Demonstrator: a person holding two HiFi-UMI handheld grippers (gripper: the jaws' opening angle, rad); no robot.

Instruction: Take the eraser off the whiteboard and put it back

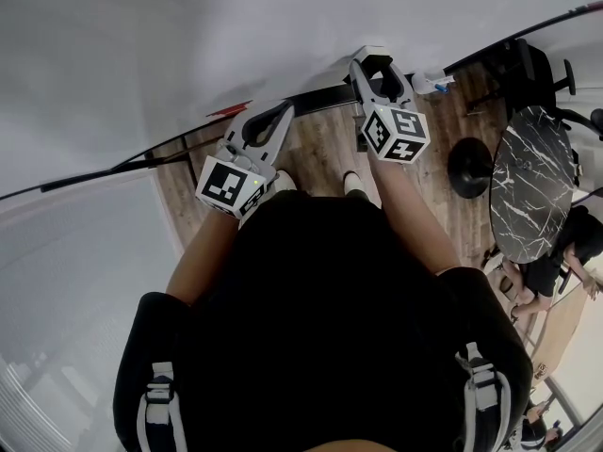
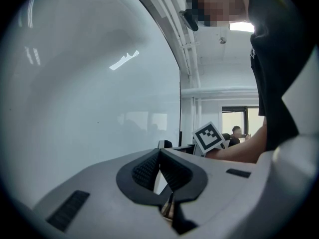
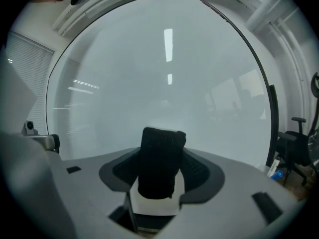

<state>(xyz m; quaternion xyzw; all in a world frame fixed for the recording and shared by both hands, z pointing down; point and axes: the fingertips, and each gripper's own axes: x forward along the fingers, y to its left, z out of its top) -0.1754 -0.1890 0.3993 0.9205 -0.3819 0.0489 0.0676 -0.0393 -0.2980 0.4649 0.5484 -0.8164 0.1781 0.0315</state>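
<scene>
A black-felted eraser (image 3: pixel 160 161) with a white body stands upright between the jaws of my right gripper (image 3: pixel 162 170), and both pads press on its sides. It is held just in front of the whiteboard (image 3: pixel 164 73), which fills the right gripper view. In the head view my right gripper (image 1: pixel 372 60) points at the whiteboard (image 1: pixel 188 45) near its lower rail, and the eraser is hidden there. My left gripper (image 1: pixel 281 111) hovers beside it to the left. Its jaws (image 2: pixel 159 156) are shut with nothing between them. The right gripper's marker cube (image 2: pixel 208 137) shows in the left gripper view.
The board's black lower rail (image 1: pixel 113 169) runs across above a wooden floor. A small red thing (image 1: pixel 229 110) lies on it by the left gripper. A round black marble table (image 1: pixel 537 182), a black office chair (image 1: pixel 532 69) and a seated person (image 1: pixel 551 271) are at the right.
</scene>
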